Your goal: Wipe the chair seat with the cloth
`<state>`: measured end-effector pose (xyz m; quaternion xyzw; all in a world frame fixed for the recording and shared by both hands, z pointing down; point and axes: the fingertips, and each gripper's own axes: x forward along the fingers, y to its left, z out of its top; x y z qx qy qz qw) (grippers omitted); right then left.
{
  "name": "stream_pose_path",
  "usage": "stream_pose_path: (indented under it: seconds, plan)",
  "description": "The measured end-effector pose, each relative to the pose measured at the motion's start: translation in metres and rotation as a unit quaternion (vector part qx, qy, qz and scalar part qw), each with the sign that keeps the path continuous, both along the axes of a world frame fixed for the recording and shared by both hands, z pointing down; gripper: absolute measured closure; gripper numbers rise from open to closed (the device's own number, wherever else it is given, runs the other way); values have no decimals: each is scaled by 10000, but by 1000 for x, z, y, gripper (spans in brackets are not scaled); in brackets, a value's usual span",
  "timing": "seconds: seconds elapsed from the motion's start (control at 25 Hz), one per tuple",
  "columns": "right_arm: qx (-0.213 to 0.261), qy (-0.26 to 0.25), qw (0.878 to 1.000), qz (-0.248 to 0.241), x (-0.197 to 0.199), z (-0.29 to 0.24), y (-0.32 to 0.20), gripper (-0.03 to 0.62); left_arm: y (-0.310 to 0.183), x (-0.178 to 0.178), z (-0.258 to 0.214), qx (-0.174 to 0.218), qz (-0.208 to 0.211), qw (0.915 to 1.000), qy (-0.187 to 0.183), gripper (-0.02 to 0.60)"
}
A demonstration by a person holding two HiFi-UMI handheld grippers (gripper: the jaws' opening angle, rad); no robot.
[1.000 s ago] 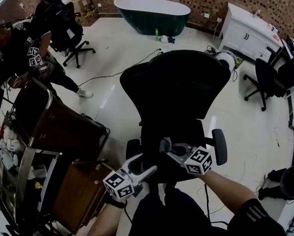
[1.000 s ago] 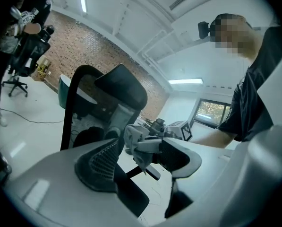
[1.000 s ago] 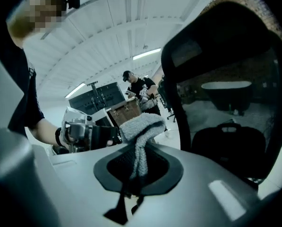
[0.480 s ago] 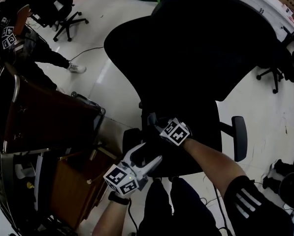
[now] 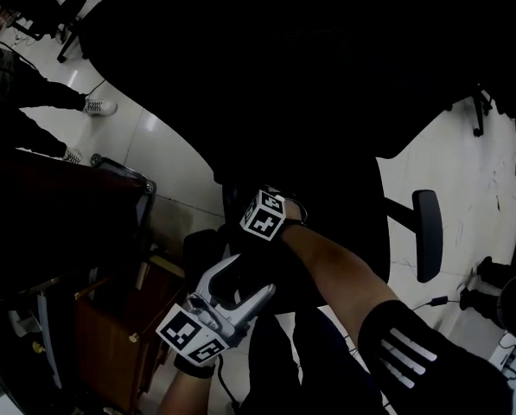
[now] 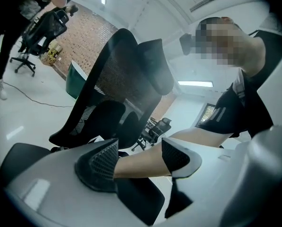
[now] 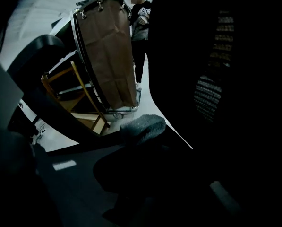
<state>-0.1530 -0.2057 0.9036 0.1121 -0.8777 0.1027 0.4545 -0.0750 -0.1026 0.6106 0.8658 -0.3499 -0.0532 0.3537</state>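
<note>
Two grippers near chair seat point(image 5: 344, 232): right gripper point(image 7: 141, 143) pinches cloth point(image 7: 143, 126) in its fingers at seat's left edge, so we judge wiping runs rightward; left gripper point(image 5: 240, 285) hangs closer to us, fingers wide, empty.

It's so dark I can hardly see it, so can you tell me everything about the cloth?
The cloth is a small grey bundle, fuzzy like a towel. It shows only in the right gripper view, bunched up at the tips of the right gripper, which seems to pinch it. It sits low by the black chair seat. It is too dark to tell whether it touches the seat.
</note>
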Motion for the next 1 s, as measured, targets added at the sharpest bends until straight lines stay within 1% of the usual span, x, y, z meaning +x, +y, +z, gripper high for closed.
stream_pose_path:
  seconds: [0.12,0.2,0.28,0.36,0.56,0.64,0.76,0.84,0.88,0.92,0.96,1.0]
  plan:
    - [146,-24,9998,-164,10,4,0,566,2,4,6,-51,104,9999,-35,270]
    - [203,168,9994,-219,34,11,-1,566,2,9,9,-101,150,9998,-7,270]
    - [189,464,9987,-68,76,21,-7,566,1,15,9,-125,186,9997,56,270]
    - [180,788,9965,195,128,29,-18,566,-3,22,9,-120,255,9996,94,270]
    - [256,1405,9851,954,261,26,-47,566,-10,40,5,-69,438,9989,137,270]
    - [333,1589,9788,1252,302,19,-56,568,-11,44,6,-73,465,9988,142,270]
    - [469,1936,9677,1546,348,11,-67,567,-13,47,6,-68,509,9986,100,270]
    - [484,2082,9598,1818,364,7,-75,566,-13,48,5,-64,518,9986,66,270]
    - [470,2081,9577,1933,364,5,-78,566,-13,48,4,-58,504,9987,58,270]
    - [452,2014,9581,1985,356,2,-78,566,-12,47,3,-54,482,9988,56,270]
    - [429,1878,9615,1963,342,-1,-76,566,-12,47,2,-55,462,9989,57,270]
    - [396,1676,9673,1861,320,-4,-70,566,-10,46,2,-64,451,9989,59,270]
